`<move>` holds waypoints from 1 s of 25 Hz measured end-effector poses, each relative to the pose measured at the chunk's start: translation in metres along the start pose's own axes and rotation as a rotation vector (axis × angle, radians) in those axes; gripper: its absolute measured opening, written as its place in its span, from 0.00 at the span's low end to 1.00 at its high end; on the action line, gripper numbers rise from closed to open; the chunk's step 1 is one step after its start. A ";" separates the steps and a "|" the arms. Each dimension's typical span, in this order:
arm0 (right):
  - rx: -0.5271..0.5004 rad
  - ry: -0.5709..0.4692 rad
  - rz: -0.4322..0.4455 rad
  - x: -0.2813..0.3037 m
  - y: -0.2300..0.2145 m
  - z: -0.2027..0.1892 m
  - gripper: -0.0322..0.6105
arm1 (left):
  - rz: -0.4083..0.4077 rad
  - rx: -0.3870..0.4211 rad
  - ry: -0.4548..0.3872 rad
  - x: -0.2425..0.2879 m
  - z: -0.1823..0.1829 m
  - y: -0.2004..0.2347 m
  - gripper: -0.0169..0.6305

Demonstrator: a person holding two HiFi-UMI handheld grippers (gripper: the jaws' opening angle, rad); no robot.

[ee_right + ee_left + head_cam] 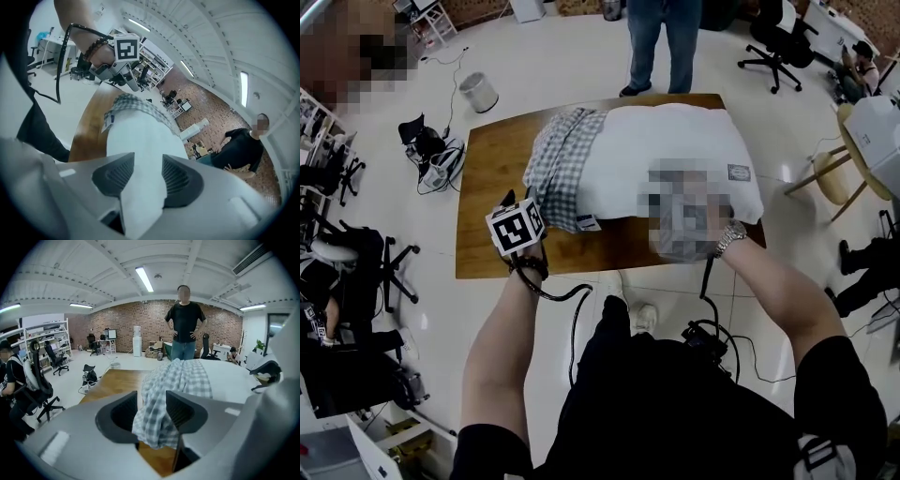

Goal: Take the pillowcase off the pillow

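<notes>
Grey-and-white checked cloth fills the left of my view. The pillowcase (561, 173) sits bunched in soft folds over the left end of the pillow (666, 155) and covers only that end. Its rumpled open edge runs across the pillow from the far side to the near side, and a small white label (588, 222) hangs at its near corner. Both lie on the brown wooden worktop (492, 206).

My left claw (151, 401) is at the pillowcase's near left corner, below its marker cube (516, 228). In the left gripper view its jaws stand partway apart. A hanging fold of the checked cloth fills the gap between them, draped loosely rather than pinched flat, and the wood shows just beneath it.

Further right, the pillow is plain white, plump and smooth, and most of its length is out of the case. It reaches the worktop's right edge, and a small square tag (738, 172) shows near that end.

My right claw (148, 171) is at the pillow's near right side, though I cannot make it out in the head view. In the right gripper view its jaws are also partway apart, and a white corner of the pillow stands up between them. That view looks along the white pillow to the checked case at its other end.

Beyond the worktop's far edge a person (661, 42) in jeans stands on the pale glossy floor.
</notes>
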State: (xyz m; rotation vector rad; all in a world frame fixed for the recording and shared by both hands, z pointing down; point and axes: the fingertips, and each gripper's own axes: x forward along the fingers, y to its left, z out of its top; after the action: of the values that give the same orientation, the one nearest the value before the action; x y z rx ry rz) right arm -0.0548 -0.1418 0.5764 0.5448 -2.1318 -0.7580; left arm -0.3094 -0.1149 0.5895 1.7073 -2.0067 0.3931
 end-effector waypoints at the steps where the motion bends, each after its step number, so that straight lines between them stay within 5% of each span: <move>1: 0.006 -0.001 -0.005 -0.003 -0.002 0.000 0.34 | -0.004 0.008 -0.002 -0.003 0.003 -0.005 0.33; 16: 0.102 0.006 0.008 -0.002 -0.064 0.018 0.34 | -0.189 0.191 0.007 0.002 0.069 -0.076 0.33; 25: 0.165 0.026 0.075 0.038 -0.106 0.008 0.34 | -0.356 0.330 0.064 0.054 0.114 -0.126 0.33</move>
State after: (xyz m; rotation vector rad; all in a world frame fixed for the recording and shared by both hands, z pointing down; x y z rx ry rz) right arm -0.0703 -0.2395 0.5216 0.5550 -2.1902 -0.5338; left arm -0.2109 -0.2413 0.5107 2.1725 -1.6118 0.6710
